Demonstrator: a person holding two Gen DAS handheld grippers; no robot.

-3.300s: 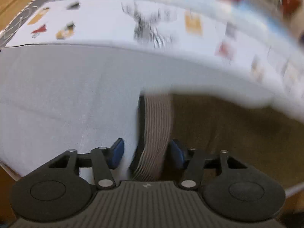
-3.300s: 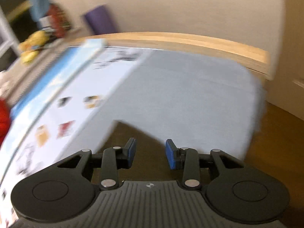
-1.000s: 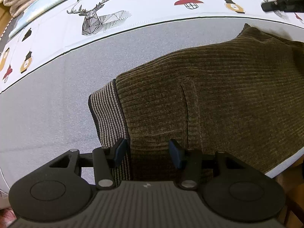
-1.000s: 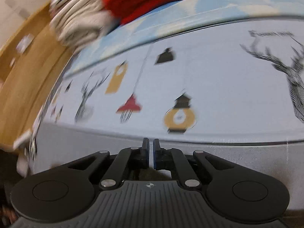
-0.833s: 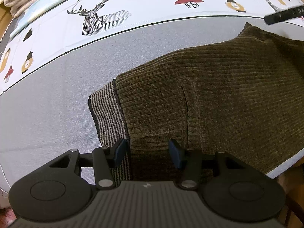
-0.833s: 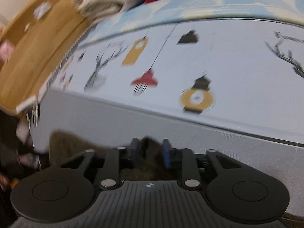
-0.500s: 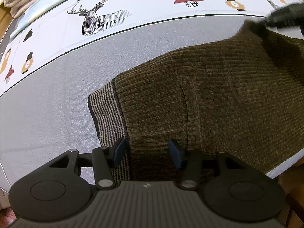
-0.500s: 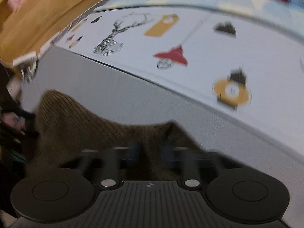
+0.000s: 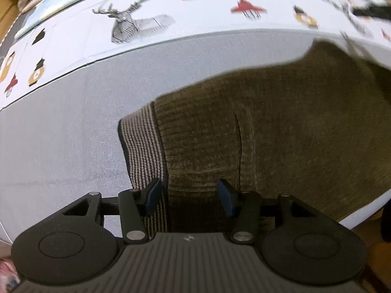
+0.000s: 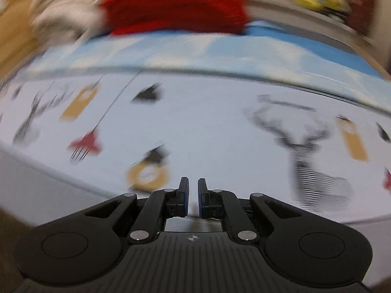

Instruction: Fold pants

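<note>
Olive-brown corduroy pants (image 9: 281,127) lie flat on the grey sheet (image 9: 61,134), their striped waistband (image 9: 141,141) at the left end. My left gripper (image 9: 189,197) points down over the near waistband corner. It is open, its blue pads astride the cloth without pressing it. My right gripper (image 10: 193,195) is shut with only a thin slit between its pads, and no cloth shows in it. It hangs over the printed sheet. In the left wrist view it is a dark blur (image 9: 371,12) beyond the pants' far corner (image 9: 322,46).
A white sheet printed with deer and lamps (image 9: 136,22) covers the bed behind the grey strip. A red cloth pile (image 10: 176,7) and pale folded fabric (image 10: 63,17) sit at the far side. The bed's edge (image 9: 366,214) runs close by the pants on the right.
The right wrist view swung up from the pants' edge to the printed sheet, and its jaws, apart a moment ago, are shut. The left gripper and the waistband have not moved.
</note>
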